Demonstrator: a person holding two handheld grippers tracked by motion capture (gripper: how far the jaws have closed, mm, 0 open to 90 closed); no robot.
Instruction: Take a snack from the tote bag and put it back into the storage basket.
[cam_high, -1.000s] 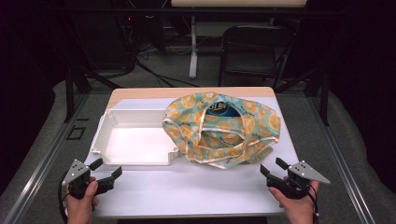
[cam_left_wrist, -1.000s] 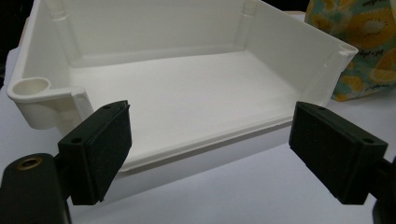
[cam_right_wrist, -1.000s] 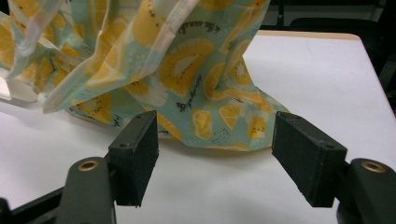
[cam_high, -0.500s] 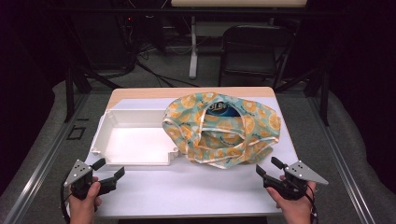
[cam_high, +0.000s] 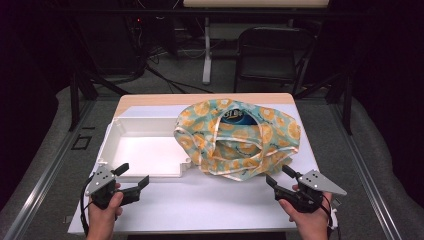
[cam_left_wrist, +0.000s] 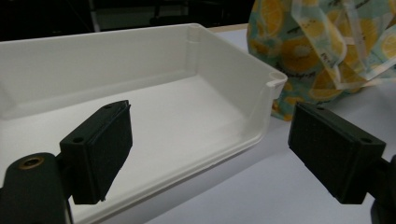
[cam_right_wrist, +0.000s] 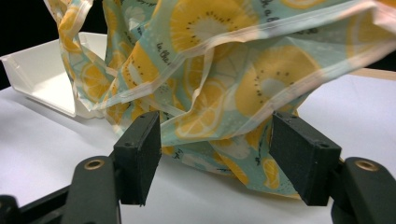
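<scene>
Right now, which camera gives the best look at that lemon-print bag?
The high view: it takes in the whole bag, its open mouth and something blue inside, beside the white tray. The right gripper view shows only its near folds close up; the left gripper view catches one corner behind the tray.

Black hand-held gripper (cam_high: 133, 177), grey three-cornered plate (cam_high: 321, 182)

Table (cam_high: 200, 210), white top w/ wood strip at 12 o'clock edge. White plastic tray (cam_high: 140, 150) lies toward 9 o'clock; lemon-print fabric bag (cam_high: 240, 140) toward 3 o'clock, touching tray's right wall.
</scene>
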